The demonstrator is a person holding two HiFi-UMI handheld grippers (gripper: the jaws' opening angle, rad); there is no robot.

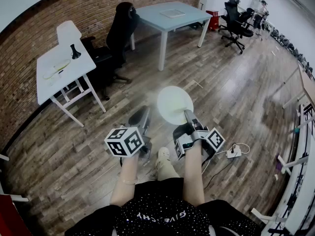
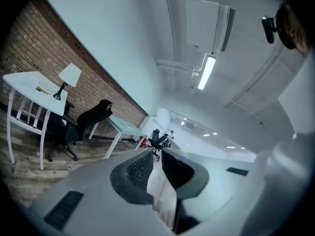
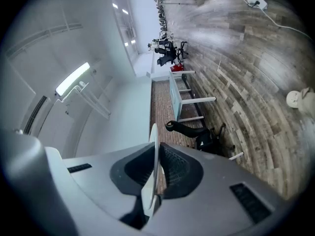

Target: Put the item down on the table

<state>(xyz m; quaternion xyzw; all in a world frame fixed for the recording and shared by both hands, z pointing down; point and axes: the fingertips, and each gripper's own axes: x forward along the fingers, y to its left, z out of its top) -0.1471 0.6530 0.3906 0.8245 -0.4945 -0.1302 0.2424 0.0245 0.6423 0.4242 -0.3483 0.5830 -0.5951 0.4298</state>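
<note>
Clamping white plate (image 1: pixel 173 103) edge-on, right gripper (image 3: pixel 157 149) fingers; left gripper (image 2: pixel 157 154) fingers narrowly apart, empty.

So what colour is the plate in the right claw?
The plate is white, clearest in the head view.

An open-plan office: a long red-brown brick wall (image 1: pixel 98 9) and grey-brown wood-plank floor (image 1: pixel 236 97) hold a white rectangular desk (image 1: pixel 59 68) with a white-shaded desk lamp (image 2: pixel 66 80), a pale blue-grey rectangular table (image 1: pixel 167 16) and black swivel office chairs (image 1: pixel 118 33) (more stand far back). A fluorescent ceiling tube (image 2: pixel 205 73) lights it.
</note>
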